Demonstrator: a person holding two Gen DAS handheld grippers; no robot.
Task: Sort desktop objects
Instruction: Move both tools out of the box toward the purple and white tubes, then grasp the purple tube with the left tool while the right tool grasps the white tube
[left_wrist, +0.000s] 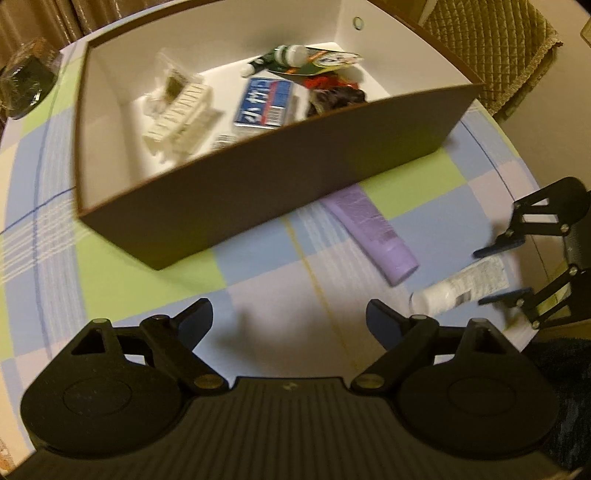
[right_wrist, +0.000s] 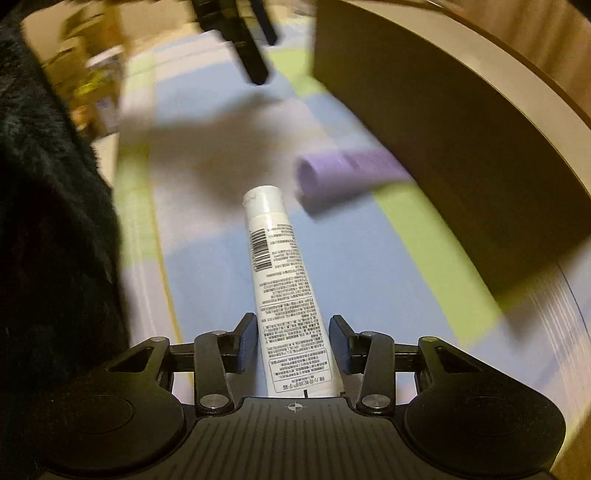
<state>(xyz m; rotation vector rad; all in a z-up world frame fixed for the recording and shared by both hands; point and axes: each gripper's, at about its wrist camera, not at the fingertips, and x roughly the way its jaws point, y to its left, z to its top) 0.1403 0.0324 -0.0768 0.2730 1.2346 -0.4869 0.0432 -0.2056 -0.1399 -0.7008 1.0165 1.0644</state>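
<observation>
A brown box with a white inside stands on the checked tablecloth. It holds a blue packet, a white comb-like item, a green-and-white bottle and dark bits. In front of it my left gripper hovers open and empty. A purple tube lies by the box's near wall. My right gripper is shut on the tail of a white printed tube, cap pointing away, near the purple tube. In the left wrist view the right gripper straddles the white tube.
A dark wrapped bundle sits at the table's far left edge. A quilted cushion lies beyond the box at the right. Dark fuzzy fabric fills the left of the right wrist view. The left gripper shows blurred at the top there.
</observation>
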